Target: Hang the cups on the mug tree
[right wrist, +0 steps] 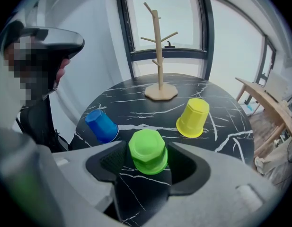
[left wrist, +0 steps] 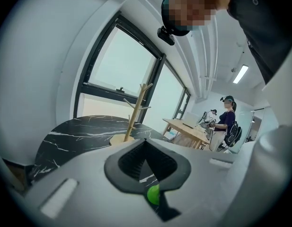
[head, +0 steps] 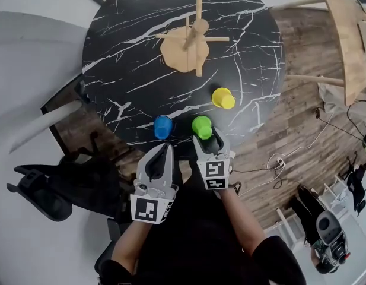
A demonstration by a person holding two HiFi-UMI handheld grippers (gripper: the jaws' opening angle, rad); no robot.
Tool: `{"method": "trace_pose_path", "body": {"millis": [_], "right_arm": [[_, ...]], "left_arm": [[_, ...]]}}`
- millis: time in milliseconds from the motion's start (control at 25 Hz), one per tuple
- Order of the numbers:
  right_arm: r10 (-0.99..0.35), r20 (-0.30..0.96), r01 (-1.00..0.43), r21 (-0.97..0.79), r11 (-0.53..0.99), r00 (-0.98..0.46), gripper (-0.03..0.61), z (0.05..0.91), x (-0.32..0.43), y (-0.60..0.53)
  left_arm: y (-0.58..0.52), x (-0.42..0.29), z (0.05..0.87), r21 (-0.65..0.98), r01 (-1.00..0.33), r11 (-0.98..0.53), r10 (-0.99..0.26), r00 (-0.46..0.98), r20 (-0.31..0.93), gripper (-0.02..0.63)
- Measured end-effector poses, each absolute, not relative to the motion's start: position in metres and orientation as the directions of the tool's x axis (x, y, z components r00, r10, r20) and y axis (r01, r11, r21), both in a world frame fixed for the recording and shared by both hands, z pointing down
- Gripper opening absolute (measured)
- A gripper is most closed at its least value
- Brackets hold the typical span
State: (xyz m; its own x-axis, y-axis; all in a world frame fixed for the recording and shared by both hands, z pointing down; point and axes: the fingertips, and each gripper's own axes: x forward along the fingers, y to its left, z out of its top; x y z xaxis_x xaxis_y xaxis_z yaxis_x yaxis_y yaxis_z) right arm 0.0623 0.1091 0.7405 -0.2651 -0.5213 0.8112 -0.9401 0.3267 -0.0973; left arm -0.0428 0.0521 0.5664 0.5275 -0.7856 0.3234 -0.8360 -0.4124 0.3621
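Note:
Three cups stand upside down on the black marble round table (head: 129, 52): blue (head: 163, 126), green (head: 201, 126) and yellow (head: 223, 98). The wooden mug tree (head: 194, 40) stands bare at the far side. My right gripper (head: 210, 140) is open at the table's near edge, tilted down. In the right gripper view its jaws (right wrist: 149, 148) flank the green cup (right wrist: 147, 151) with a gap on each side; the blue cup (right wrist: 102, 125), yellow cup (right wrist: 193, 117) and mug tree (right wrist: 158, 46) lie beyond. My left gripper (head: 166, 150) is shut and empty, just short of the blue cup. The left gripper view shows the shut jaws (left wrist: 146, 143) and the mug tree (left wrist: 136, 112).
A black office chair (head: 40, 189) stands on the floor at the left. A wooden table (head: 349, 34) and cables (head: 277, 159) are to the right. In the left gripper view a person (left wrist: 226, 122) stands by a wooden table (left wrist: 188, 129) far off.

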Motion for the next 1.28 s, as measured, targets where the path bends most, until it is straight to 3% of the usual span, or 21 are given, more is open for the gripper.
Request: {"method": "trace_pose_path", "body": {"millis": [720, 1280], "right_arm": [[-0.52, 0.827, -0.949, -0.05, 0.311, -0.214, 0.253, 0.751, 0.065, 0.108], [-0.574, 0.781, -0.947, -0.07, 0.312, -0.247, 0.25, 0.694, 0.067, 0.11]], "left_arm": [[0.048, -0.048, 0.574, 0.38, -0.831, -0.407, -0.781, 0.532, 0.327, -0.003], [0.06, -0.045, 0.528, 0.335, -0.826, -0.454, -0.785, 0.548, 0.288, -0.003]]}}
